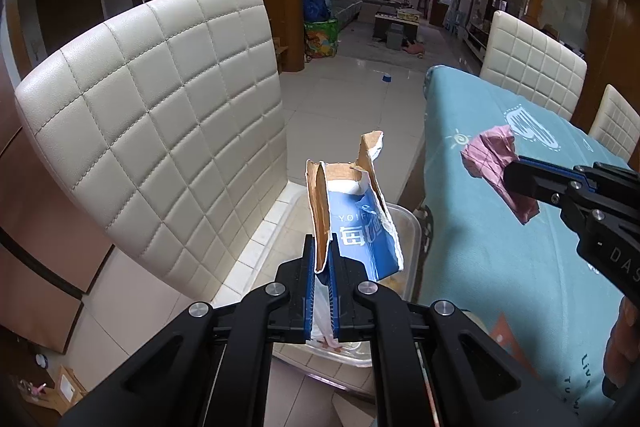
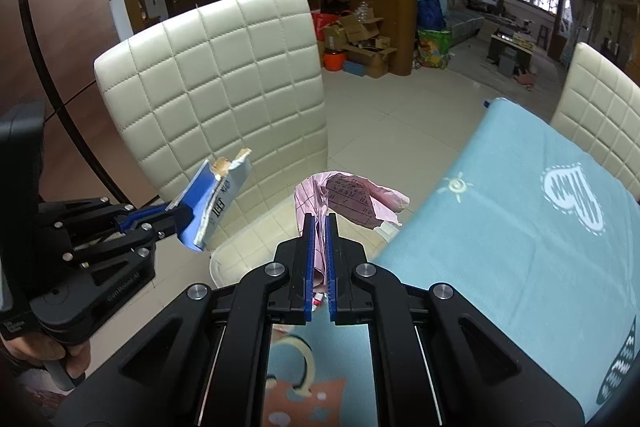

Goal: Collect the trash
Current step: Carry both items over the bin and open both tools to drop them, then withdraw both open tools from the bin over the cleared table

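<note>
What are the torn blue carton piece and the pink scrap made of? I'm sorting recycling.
Torn blue carton piece: looks like paperboard, glossy blue print outside, raw brown fibre inside, ragged white edges.
Pink scrap: apparently thin matte paper, crumpled, with a printed grid and handwriting.

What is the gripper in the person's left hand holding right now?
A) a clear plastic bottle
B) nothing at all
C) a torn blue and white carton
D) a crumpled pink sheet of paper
C: the left gripper is shut on the torn blue and white carton, while the pink paper sits in the right gripper.
</note>
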